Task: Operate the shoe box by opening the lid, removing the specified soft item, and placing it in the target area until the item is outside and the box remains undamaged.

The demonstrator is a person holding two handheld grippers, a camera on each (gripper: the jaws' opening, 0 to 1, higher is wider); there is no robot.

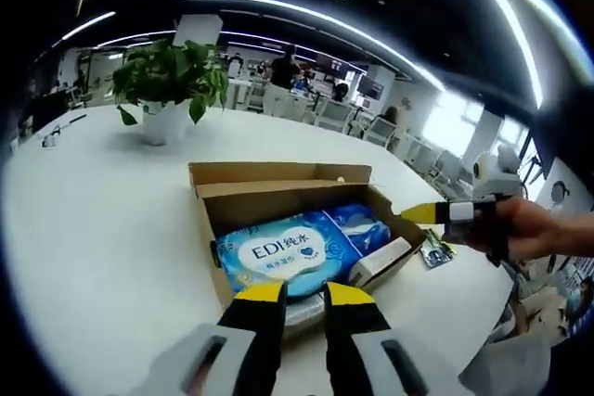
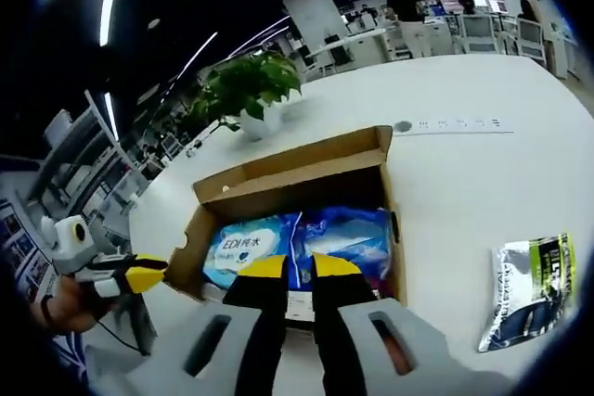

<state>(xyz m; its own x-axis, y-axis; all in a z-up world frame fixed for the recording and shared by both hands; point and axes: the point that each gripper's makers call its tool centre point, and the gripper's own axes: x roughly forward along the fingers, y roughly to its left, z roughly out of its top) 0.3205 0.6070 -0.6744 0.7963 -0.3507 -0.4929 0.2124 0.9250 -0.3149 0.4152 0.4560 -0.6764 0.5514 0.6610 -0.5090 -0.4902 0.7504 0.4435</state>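
Both grippers hovered at the open shoe box (image 1: 278, 187): the left gripper (image 1: 303, 296) and right gripper (image 2: 289, 268) each had jaws slightly parted, holding nothing, poised over the near edge, probably to reach inside. The blue wipes pack (image 1: 283, 252), the soft item, lay inside the box beside a second blue pack (image 2: 348, 234), lid flap folded back. A small white carton (image 1: 379, 261) sat against the near wall and could hinder the pull. A potted plant (image 1: 169, 90) and silver pouch (image 2: 529, 289) sat well apart on the white table (image 1: 93, 229).
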